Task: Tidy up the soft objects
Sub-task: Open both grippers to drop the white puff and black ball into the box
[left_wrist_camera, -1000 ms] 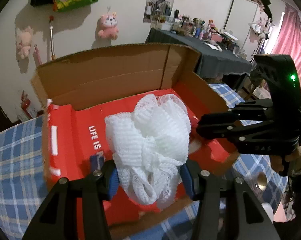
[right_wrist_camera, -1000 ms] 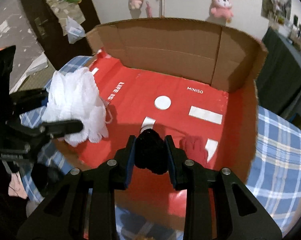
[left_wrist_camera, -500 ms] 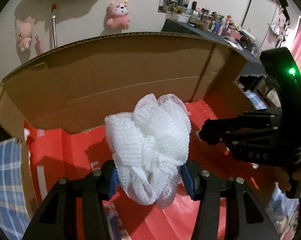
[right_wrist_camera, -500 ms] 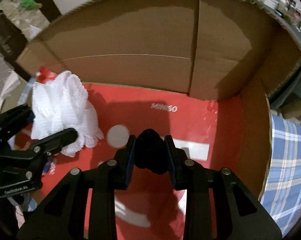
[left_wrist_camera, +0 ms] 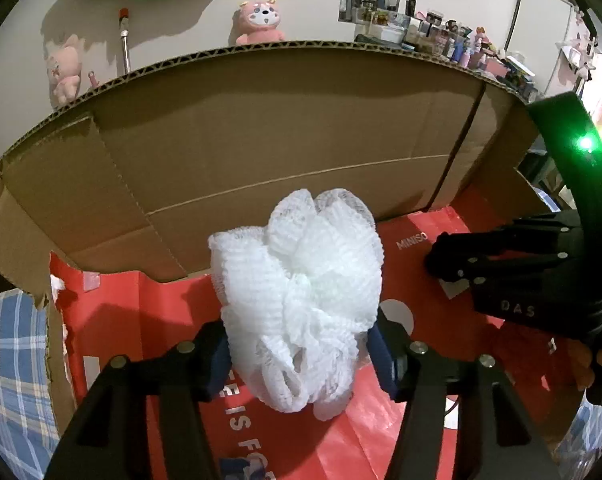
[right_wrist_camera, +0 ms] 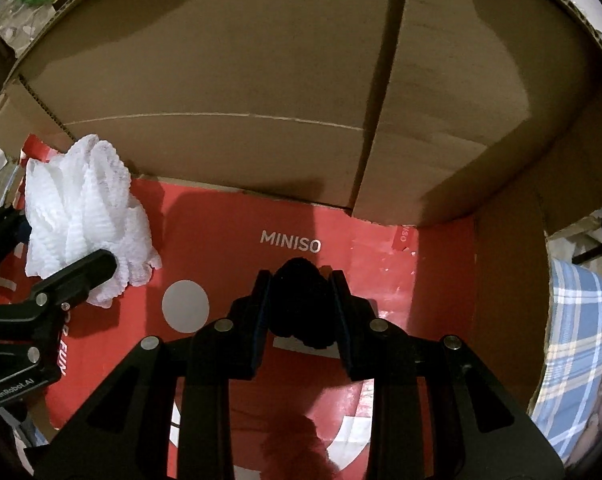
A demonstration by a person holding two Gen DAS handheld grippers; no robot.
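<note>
A white mesh bath sponge (left_wrist_camera: 301,292) hangs between the blue pads of my left gripper (left_wrist_camera: 301,346), just above the red floor of the box. The jaws are opening, but both pads still touch the sponge's sides. The right wrist view shows the sponge (right_wrist_camera: 85,216) at the left, with a left gripper finger (right_wrist_camera: 77,272) in front of it. My right gripper (right_wrist_camera: 301,304) is shut on a black fuzzy soft object (right_wrist_camera: 299,280) low over the floor, near the MINISO print. In the left wrist view the right gripper (left_wrist_camera: 441,260) reaches in from the right.
The cardboard box (left_wrist_camera: 261,140) has tall brown walls (right_wrist_camera: 221,80) close ahead and a red printed liner (right_wrist_camera: 361,248) as its floor. A dark red soft item (right_wrist_camera: 297,440) lies near the front. Blue plaid cloth (right_wrist_camera: 577,340) lies under the box. Plush toys (left_wrist_camera: 261,20) hang on the wall.
Both grippers have moved forward and down into the box, so its back wall now fills the views. The left jaws stand slightly wider around the sponge. The right grip is unchanged.
</note>
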